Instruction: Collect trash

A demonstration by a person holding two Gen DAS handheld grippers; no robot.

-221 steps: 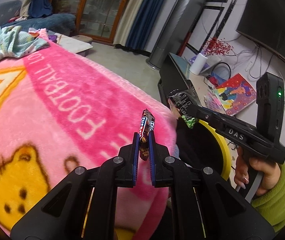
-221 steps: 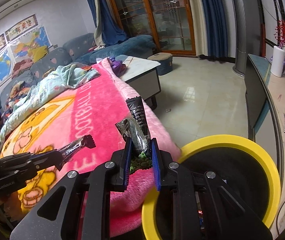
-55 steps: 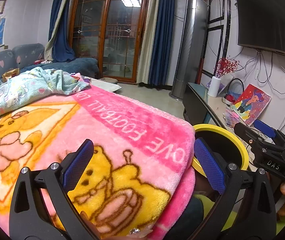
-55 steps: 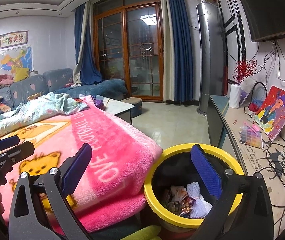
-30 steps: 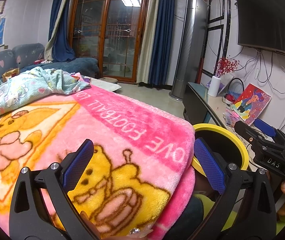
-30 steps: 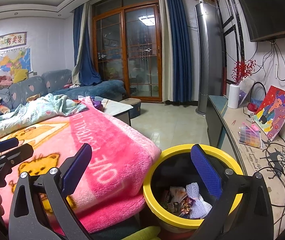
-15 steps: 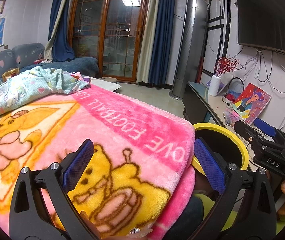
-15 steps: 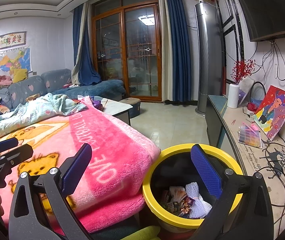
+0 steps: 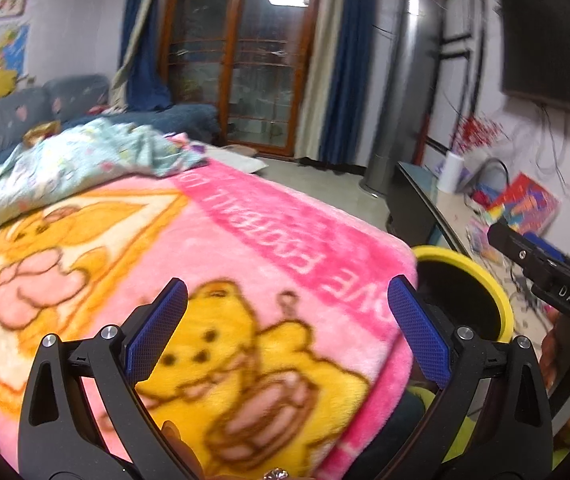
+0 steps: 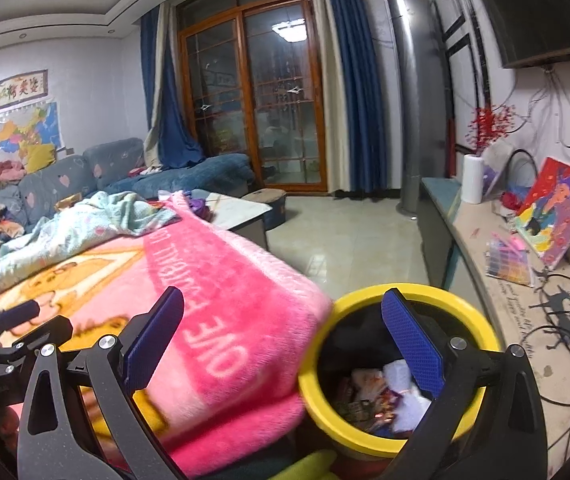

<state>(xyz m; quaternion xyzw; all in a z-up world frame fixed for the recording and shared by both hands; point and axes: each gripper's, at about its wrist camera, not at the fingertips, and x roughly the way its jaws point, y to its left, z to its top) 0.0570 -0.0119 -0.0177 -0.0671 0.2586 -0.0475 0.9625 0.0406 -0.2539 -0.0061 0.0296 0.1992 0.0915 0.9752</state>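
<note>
We've got our left gripper (image 9: 287, 320) spread wide over the pink blanket (image 9: 245, 240), its blue pads (image 9: 157, 332) far apart and nothing between them. The picture here is smeared. Off to the right edge of the left wrist view we see our right gripper (image 9: 541, 258) poking in, above the yellow bin (image 9: 501, 304), which sits just beside the blanket's corner.

From the right wrist, our right gripper (image 10: 283, 332) is released too, fingers (image 10: 413, 340) splayed with nothing held, one side over the blanket (image 10: 237, 300) and the other over the bin (image 10: 325, 400). Down inside the bin we see the trash (image 10: 381, 396): crumpled wrappers and something white, lying at the bottom. Our left gripper (image 10: 9, 324) shows at the far left, over the blanket. A light blue quilt (image 10: 85, 224) is bunched up at the blanket's far end, and a colourful picture (image 10: 557, 208) leans on the wall above the side counter (image 10: 481, 248).
</note>
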